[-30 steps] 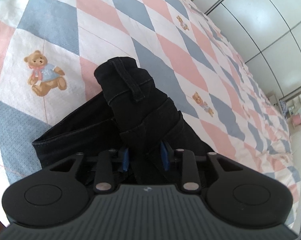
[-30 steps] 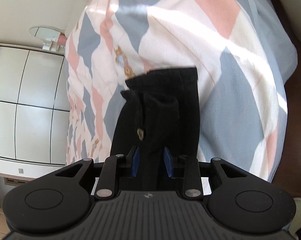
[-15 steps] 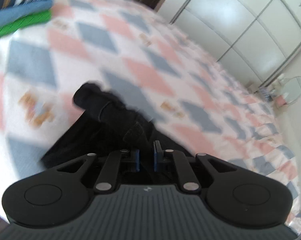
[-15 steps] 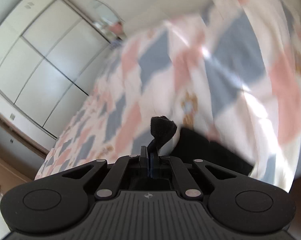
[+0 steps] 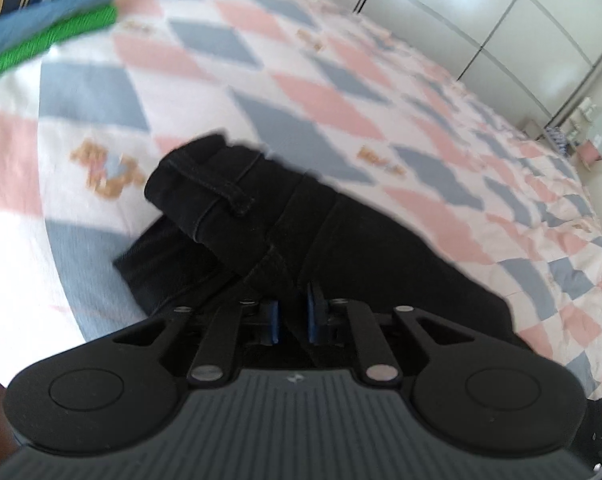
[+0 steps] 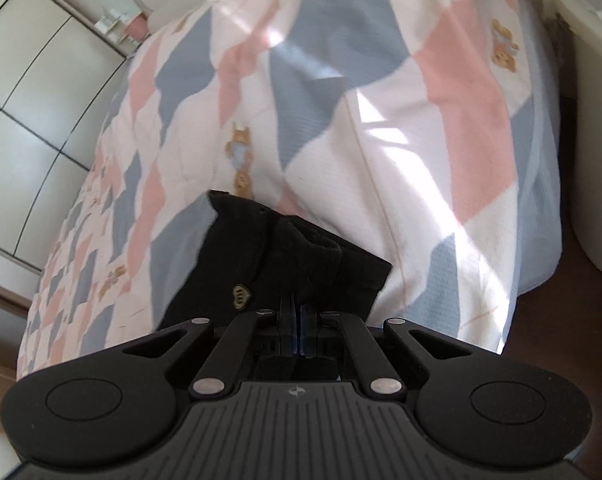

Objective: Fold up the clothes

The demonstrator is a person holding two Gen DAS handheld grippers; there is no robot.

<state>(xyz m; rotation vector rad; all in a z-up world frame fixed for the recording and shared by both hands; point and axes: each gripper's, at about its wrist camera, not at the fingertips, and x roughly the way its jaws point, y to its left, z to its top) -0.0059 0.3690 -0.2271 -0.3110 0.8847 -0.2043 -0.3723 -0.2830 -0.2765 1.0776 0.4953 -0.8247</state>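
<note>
Black jeans (image 5: 261,216) lie on a bed with a pink, grey and white diamond quilt (image 5: 285,80). In the left wrist view my left gripper (image 5: 292,316) is shut on a thick fold of the waistband, whose belt loop points away from me. In the right wrist view my right gripper (image 6: 299,320) is shut tight on the other side of the black jeans (image 6: 285,256), beside a small brass button (image 6: 240,295). Both held corners stand lifted off the quilt while the rest of the garment hangs below the grippers, partly hidden.
A stack of folded clothes (image 5: 49,12), green, blue and striped, sits at the far left of the bed. White wardrobe doors (image 5: 501,20) line the far side. The bed's edge (image 6: 541,240) drops to a dark floor, with a pale tub (image 6: 597,80) beside it.
Both grippers have gone from open around the fabric to shut on it. Both have risen and rolled, lifting the waistband off the quilt.
</note>
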